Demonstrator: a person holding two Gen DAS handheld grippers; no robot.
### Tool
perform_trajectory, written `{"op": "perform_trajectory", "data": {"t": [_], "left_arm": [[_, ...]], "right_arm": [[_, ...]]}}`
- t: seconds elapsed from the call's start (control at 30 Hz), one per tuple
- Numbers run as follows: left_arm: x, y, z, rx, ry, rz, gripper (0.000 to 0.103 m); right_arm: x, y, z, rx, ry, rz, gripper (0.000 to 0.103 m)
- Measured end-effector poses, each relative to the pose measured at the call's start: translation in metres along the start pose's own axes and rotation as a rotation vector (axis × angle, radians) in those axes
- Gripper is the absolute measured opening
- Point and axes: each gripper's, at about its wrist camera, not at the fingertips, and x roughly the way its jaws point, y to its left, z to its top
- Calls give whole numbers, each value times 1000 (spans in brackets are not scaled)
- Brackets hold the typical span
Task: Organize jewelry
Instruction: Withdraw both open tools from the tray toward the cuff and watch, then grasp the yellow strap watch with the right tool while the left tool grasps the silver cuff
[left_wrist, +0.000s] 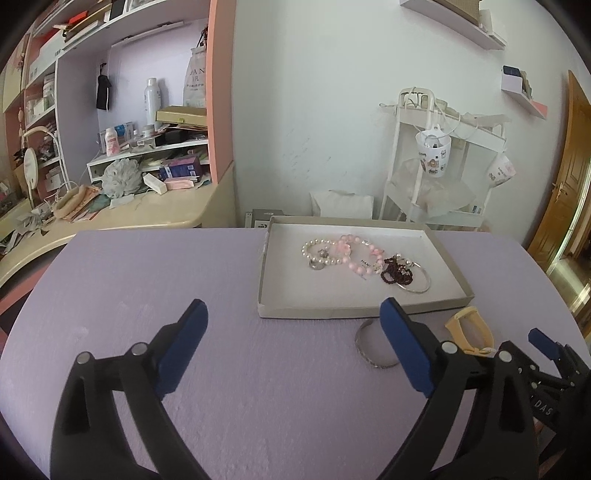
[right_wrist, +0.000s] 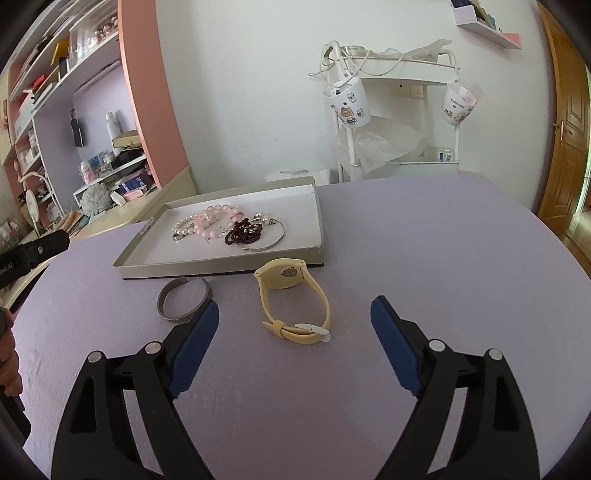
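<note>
A shallow grey cardboard tray on the lilac table holds a pearl bracelet, a pink bead bracelet, a dark red bead bracelet and a thin silver bangle. In front of the tray lie a grey metal cuff and a yellow watch. My left gripper is open and empty, left of the cuff. My right gripper is open, its fingers either side of the watch.
A cluttered desk with shelves stands to the left. A white trolley with hanging cups stands behind the table. A wooden door is at the right. The right gripper's body shows in the left wrist view.
</note>
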Motion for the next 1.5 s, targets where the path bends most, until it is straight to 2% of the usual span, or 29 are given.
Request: {"op": "perform_trajectory", "data": {"t": [0.3,0.87,0.93,1.03,1.1,1.13,1.3,1.5], "left_arm": [[-2,4,-1,-14,-6,12,95],[1,16,1,-45,-11,20,95],[2,15,0,-42,-9,20,95],[3,14,0,-40,-9,20,95],[3,13,0,-40,-9,20,95],[3,13,0,-40,-9,18,95],[8,3,-1,-30,0,5,95],[17,-21,-6,4,19,-33,95]], "right_arm": [[4,-1,0,-11,6,-5,93],[62,4,6,-101,177,-1,91],[67,5,7,-109,190,15,83],[73,6,8,-117,214,22,59],[74,4,8,-112,221,30,49],[72,3,7,-108,217,37,41],[62,-3,2,-88,214,52,36],[28,-18,-17,-37,204,52,35]]}}
